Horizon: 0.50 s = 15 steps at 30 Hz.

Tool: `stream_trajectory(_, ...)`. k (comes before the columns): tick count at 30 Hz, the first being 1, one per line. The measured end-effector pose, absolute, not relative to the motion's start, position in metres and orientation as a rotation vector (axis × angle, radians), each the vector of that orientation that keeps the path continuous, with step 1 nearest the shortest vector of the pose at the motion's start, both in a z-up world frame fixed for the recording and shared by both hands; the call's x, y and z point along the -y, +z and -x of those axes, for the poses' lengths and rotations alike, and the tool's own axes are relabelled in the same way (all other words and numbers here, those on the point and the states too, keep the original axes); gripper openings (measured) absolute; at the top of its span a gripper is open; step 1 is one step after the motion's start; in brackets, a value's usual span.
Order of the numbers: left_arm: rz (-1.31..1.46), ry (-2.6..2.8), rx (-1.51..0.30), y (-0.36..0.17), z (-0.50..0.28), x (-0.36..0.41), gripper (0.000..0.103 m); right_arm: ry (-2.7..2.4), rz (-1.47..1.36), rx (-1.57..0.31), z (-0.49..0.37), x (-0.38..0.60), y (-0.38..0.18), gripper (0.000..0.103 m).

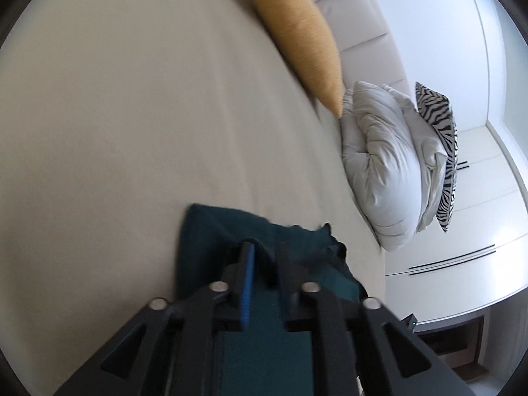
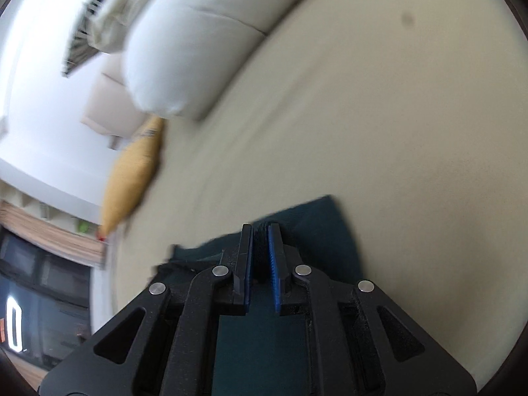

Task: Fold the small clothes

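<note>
Beige bed sheet (image 1: pixel 115 115); both claws, left (image 1: pixel 264 254) and right (image 2: pixel 260 234), pinch teal garment (image 1: pixel 204 227); no legible writing.

Setting: home bedroom — wide bed (image 1: pixel 115 115) under a plain beige sheet; padded cream headboard (image 1: pixel 359 16) behind it; mustard cushion (image 1: pixel 297 33), white pillow (image 1: pixel 379 165) and zebra-print cushion (image 1: pixel 442 138) propped along the head; white built-in drawers (image 1: pixel 478 231) with slim dark handles to one side — domestic furnishing throughout

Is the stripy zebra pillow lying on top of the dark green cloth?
No, the zebra-striped pillow leans behind a white pillow, away from the dark teal cloth.
</note>
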State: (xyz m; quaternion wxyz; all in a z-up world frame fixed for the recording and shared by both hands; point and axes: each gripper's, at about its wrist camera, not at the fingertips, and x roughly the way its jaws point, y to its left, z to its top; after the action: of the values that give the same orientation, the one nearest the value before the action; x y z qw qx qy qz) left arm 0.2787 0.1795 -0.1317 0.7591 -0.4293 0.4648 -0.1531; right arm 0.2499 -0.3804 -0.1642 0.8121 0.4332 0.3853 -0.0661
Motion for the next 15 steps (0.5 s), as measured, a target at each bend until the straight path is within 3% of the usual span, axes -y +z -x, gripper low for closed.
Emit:
stream_trajectory(2, 0.933, -0.348, -0.994, -0.13, -0.273, -0.182, 0.039, -0.133, -0.939, -0.82, -0.255, 0.382, -0.173, 0.021)
stream_trajectory(3, 0.917, -0.345, -0.981, -0.127, -0.269, -0.184, 0.046, -0.126, -0.943, -0.798, -0.254, 0.382, -0.172, 0.036)
stream_trajectory(5, 0.908, -0.337, -0.961, -0.121, -0.263, -0.186, 0.047, -0.155, -0.895, -0.77, -0.249, 0.38, -0.165, 0.059)
stream_trajectory(15, 0.491, -0.315, -0.951, -0.101, -0.216, -0.126, 0.047, -0.11, -0.551, -0.818, -0.229, 0.334, -0.128, 0.059)
